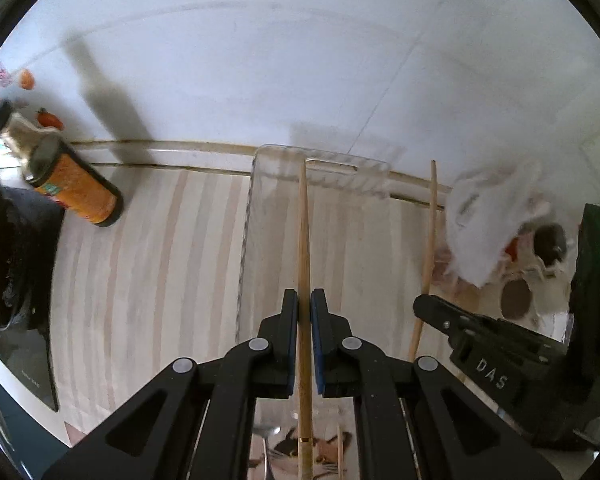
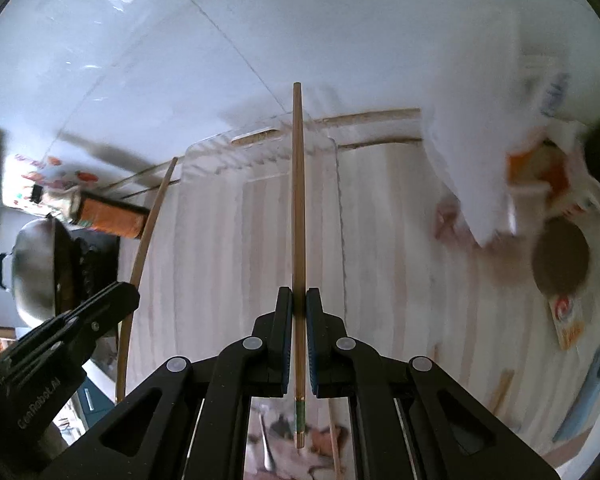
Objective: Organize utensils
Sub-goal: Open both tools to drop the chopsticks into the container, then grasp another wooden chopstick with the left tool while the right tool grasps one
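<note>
My left gripper (image 1: 304, 300) is shut on a pale wooden chopstick (image 1: 303, 216) that runs forward over a clear plastic tray (image 1: 256, 184). To its right, the right gripper (image 1: 420, 304) carries a second chopstick (image 1: 430, 220). In the right wrist view my right gripper (image 2: 299, 296) is shut on a darker chopstick (image 2: 298, 200) with a green band near its thick end, also above the clear tray (image 2: 336, 184). The left gripper (image 2: 128, 292) shows at the left with its chopstick (image 2: 148, 232). Both chopsticks hang in the air, roughly parallel.
An orange bottle (image 1: 76, 188) lies at the left by a dark stove top (image 1: 24, 240). A white plastic bag (image 1: 488, 216) and a round brown lid (image 2: 560, 264) crowd the right. A metal pot (image 2: 32, 272) sits far left. More cutlery (image 2: 266, 444) lies on a patterned cloth below.
</note>
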The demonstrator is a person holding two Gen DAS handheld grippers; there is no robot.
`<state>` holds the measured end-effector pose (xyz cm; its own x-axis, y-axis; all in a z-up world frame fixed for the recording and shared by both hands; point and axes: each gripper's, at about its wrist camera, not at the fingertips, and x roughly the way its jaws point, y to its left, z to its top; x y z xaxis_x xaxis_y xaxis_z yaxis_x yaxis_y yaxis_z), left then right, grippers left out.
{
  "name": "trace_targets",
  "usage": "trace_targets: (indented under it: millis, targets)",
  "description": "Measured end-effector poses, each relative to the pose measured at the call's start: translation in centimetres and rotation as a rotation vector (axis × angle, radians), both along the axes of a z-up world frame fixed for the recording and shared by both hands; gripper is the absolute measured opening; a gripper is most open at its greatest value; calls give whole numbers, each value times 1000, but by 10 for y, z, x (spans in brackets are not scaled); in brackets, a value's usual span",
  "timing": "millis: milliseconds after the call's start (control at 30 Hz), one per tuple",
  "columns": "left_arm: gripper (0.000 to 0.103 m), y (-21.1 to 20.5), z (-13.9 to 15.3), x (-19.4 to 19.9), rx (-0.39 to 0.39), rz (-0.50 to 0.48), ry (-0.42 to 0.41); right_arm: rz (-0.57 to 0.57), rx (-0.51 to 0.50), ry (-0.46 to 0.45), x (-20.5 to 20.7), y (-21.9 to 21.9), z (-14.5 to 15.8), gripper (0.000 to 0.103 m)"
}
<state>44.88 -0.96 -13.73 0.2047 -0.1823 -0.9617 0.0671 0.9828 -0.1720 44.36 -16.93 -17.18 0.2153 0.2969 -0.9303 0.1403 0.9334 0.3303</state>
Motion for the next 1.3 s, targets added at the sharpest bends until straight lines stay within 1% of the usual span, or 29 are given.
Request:
trace_targets:
  millis: [167, 300, 367, 400, 433, 467, 500, 567, 600, 667, 700, 733, 767, 800, 833, 933, 1000, 1100, 1167, 1200, 1233, 1267, 1300]
  targets:
    - [5, 2, -30, 21, -24, 23, 63, 25, -21, 56, 22, 10, -29, 7]
    - [6, 2, -36, 25, -51, 38, 99, 39, -13, 99, 26, 13, -41, 8]
    - [7, 4, -31, 23, -37, 39, 84, 38, -5, 112, 26, 11, -42, 12]
    - [8, 5, -25, 20, -14, 39, 61, 34, -6, 109, 26, 11, -40, 21]
    - [13, 6, -20, 18, 10, 38, 35, 29, -16, 102, 23, 8, -38, 32]
    - [23, 6, -15, 16, 27, 35, 11, 27, -31, 87, 20, 6, -33, 35]
    - [29, 6, -8, 12, 52, 34, -23, 25, -40, 76, 17, 3, -29, 36]
    - [62, 8, 8, -3, 121, 36, -111, 17, -60, 46, 8, 0, -18, 37]
    - [67, 8, 12, -8, 141, 35, -142, 15, -73, 31, 3, -2, -13, 39]
    - [81, 15, 22, -25, 189, 42, -219, 1, -111, -10, -13, -7, -1, 46]
    - [85, 19, 26, -33, 204, 48, -247, -7, -127, -39, -23, -10, 5, 51]
    - [95, 23, 28, -42, 209, 58, -270, -18, -138, -66, -32, -13, 9, 57]
    - [103, 28, 30, -52, 206, 65, -292, -30, -144, -86, -41, -17, 13, 60]
    - [103, 32, 31, -58, 201, 66, -302, -41, -147, -107, -49, -21, 15, 63]
    - [103, 35, 30, -66, 202, 66, -309, -56, -155, -130, -63, -25, 17, 64]
    - [103, 38, 22, -91, 226, 54, -310, -94, -176, -150, -92, -39, 16, 64]
    - [103, 29, 11, -109, 230, 29, -296, -140, -171, -152, -118, -54, 13, 64]
    - [103, 14, -13, -135, 207, -2, -208, -197, -152, -126, -149, -72, 4, 63]
    - [102, -6, -39, -156, 182, -38, -119, -241, -150, -109, -173, -87, -3, 48]
    - [102, -14, -48, -163, 173, -58, -90, -263, -152, -93, -184, -94, -9, 35]
    - [101, -25, -59, -173, 155, -84, -50, -293, -145, -73, -198, -104, -16, 30]
    - [97, -37, -72, -182, 139, -112, -10, -310, -139, -61, -206, -111, -21, 27]
    - [97, -47, -85, -189, 128, -136, 26, -334, -136, -39, -218, -120, -28, 23]
